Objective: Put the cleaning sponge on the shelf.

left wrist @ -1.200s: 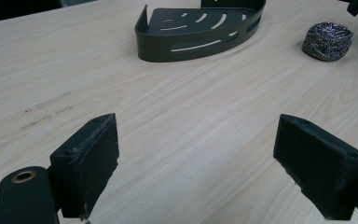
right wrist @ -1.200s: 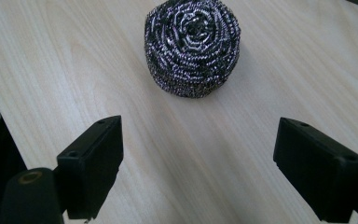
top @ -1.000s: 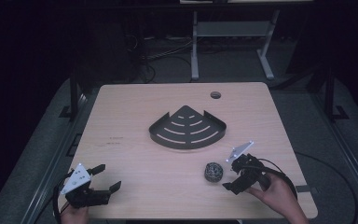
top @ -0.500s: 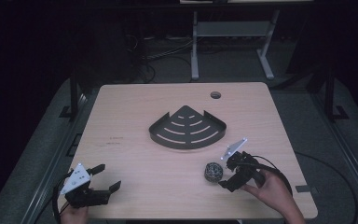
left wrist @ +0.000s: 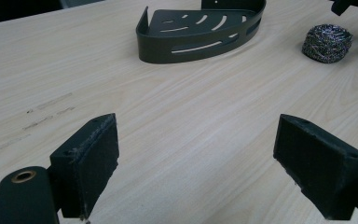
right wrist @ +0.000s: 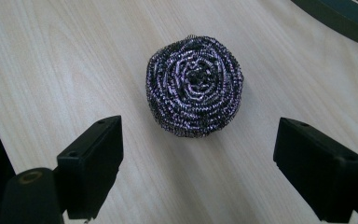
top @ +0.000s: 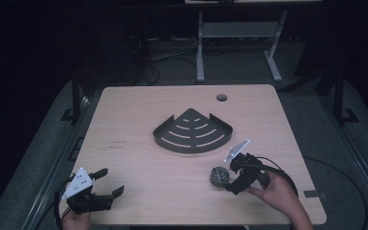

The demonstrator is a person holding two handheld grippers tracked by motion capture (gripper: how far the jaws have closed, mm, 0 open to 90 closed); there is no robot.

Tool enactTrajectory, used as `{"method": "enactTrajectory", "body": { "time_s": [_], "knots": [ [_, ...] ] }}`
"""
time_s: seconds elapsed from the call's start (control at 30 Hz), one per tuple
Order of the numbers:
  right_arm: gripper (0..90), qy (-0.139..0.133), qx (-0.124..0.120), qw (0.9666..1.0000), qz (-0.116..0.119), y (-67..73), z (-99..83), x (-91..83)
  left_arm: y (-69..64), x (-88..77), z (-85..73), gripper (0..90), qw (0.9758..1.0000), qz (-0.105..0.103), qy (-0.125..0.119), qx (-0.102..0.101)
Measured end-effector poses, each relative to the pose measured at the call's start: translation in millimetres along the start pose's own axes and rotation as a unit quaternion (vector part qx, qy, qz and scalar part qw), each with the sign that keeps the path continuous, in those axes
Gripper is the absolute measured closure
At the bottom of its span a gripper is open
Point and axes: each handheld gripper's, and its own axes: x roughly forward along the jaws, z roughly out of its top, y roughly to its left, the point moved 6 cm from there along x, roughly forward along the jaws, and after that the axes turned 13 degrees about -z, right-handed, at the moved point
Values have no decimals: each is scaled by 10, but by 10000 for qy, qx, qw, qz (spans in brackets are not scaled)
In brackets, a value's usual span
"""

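We see a steel wool scourer, a round coil of dark, glinting wire, lying flat on the wooden table at lower right of centre in the high view. Our right gripper sits just beside it, jaws spread wide, with nothing between them and the scourer. Just above in that view lies a black slotted corner shelf, apart from the scourer. At lower left our left gripper rests wide open and empty.
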Motion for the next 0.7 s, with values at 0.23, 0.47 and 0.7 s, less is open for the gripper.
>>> {"method": "enactTrajectory", "body": {
  "time_s": [0.23,0.47,0.7],
  "knots": [
    [155,39,-71,10000,34,-2,66,22,1,-6,3,133,10000,4,-5,-5],
    [155,79,-130,9998,87,3,123,53,11,-3,-4,133,10000,-9,11,2],
    [156,155,-165,9996,155,14,164,123,10,-7,-1,133,10000,-3,-4,-10]
  ]
}}
